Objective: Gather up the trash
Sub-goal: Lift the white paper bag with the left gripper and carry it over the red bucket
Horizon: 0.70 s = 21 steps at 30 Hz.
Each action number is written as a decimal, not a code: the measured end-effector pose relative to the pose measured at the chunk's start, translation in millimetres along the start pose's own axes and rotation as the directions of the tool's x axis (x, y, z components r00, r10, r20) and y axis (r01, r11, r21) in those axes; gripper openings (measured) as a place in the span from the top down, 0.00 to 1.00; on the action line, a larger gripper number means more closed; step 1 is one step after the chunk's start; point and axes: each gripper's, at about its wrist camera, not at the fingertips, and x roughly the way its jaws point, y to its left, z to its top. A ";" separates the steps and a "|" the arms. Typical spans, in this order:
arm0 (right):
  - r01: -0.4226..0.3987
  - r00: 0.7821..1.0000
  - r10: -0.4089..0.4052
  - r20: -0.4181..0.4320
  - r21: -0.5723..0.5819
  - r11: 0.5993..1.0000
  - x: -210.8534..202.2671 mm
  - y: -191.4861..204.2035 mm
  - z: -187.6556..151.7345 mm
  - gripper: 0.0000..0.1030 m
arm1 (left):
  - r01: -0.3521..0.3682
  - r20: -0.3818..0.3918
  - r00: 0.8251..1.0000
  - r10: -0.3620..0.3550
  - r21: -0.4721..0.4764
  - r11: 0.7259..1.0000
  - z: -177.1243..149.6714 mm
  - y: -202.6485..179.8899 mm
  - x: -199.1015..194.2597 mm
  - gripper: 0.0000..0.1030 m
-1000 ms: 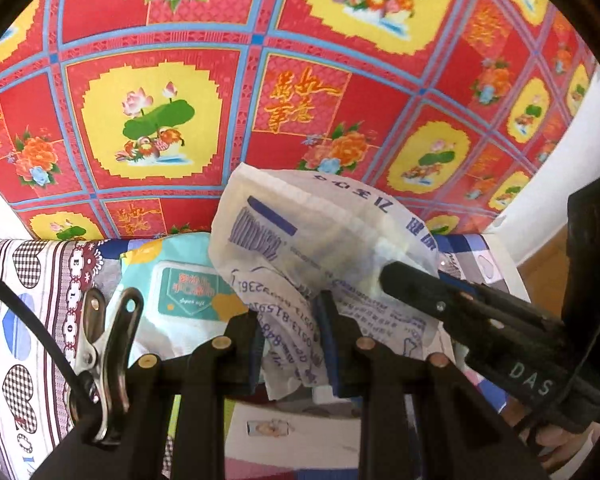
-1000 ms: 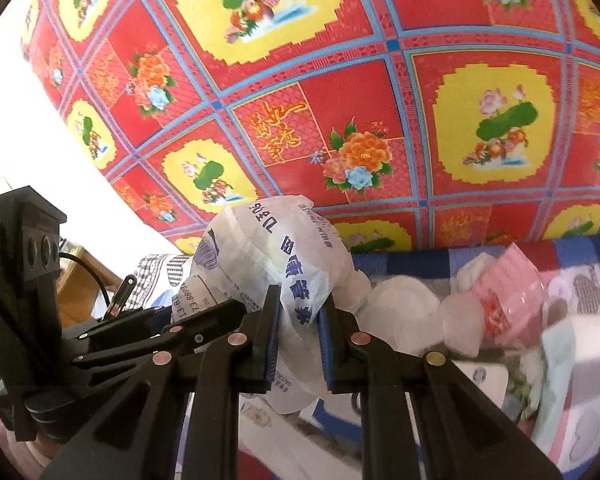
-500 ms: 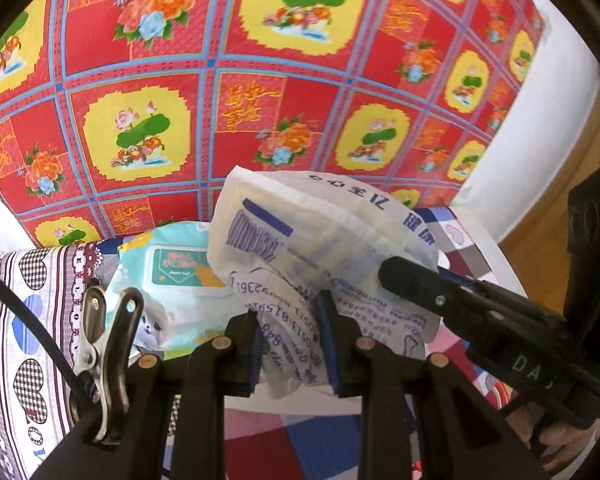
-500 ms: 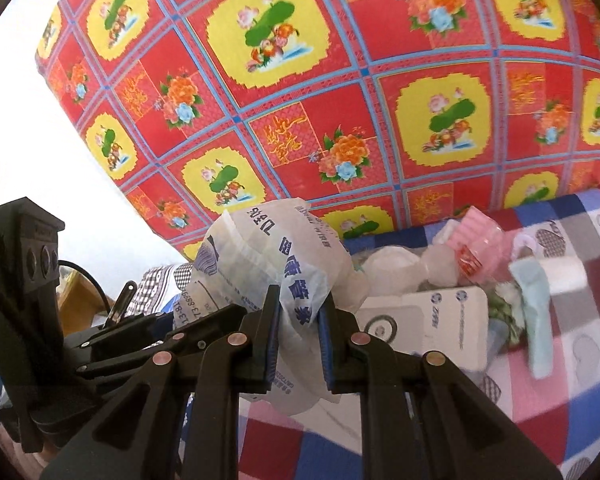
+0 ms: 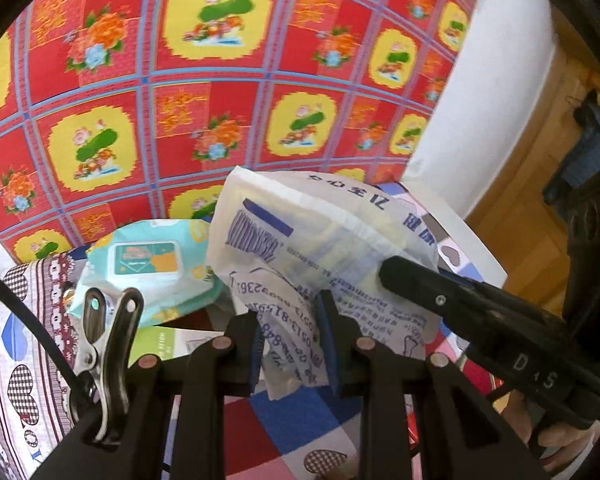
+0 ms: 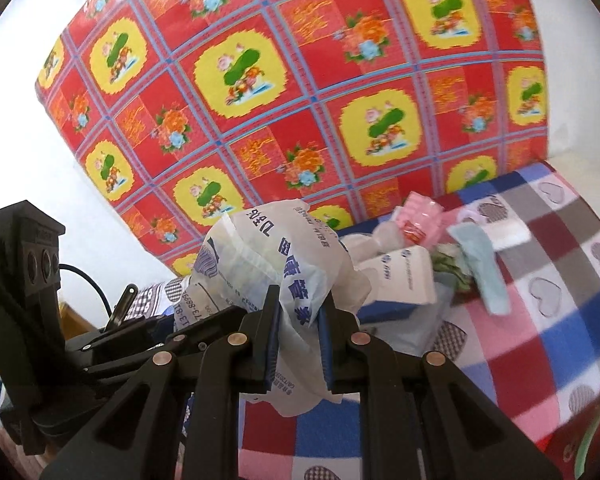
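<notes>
A crumpled white plastic bag [image 5: 320,248] with blue print hangs above the table, pinched from both sides. My left gripper [image 5: 290,350] is shut on its lower edge. My right gripper [image 6: 298,346] is shut on the same bag [image 6: 268,264], and its black finger [image 5: 452,304] reaches in from the right in the left wrist view. The left gripper's body [image 6: 40,320] shows at the left of the right wrist view. Behind the bag lie a white box [image 6: 404,276], a pink wrapper [image 6: 418,218], a pale blue cloth [image 6: 480,268] and crumpled tissues [image 6: 380,236].
A teal wet-wipe pack [image 5: 148,268] lies at the back left on the checked heart-print tablecloth [image 6: 540,340]. A red and yellow flowered cloth [image 5: 220,100] covers the wall behind. A metal clip [image 5: 108,344] sits on my left gripper. Wooden floor [image 5: 540,208] shows at right.
Both grippers have pulled back and up with the bag still held. More of the tablecloth and the trash pile shows in the right wrist view; more wall and floor shows at left.
</notes>
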 end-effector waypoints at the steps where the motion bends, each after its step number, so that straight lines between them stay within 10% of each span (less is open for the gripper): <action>1: 0.008 1.000 -0.008 0.006 0.007 1.000 -3.7 -1.4 -1.7 0.82 | 0.007 -0.001 1.000 -0.007 0.008 1.000 -0.8 -3.2 -0.3 0.75; 21: 0.153 0.982 -0.169 0.083 0.166 0.974 -79.4 -58.0 -38.0 0.82 | 0.160 -0.062 0.987 -0.151 0.182 0.970 -22.2 -92.1 9.3 0.75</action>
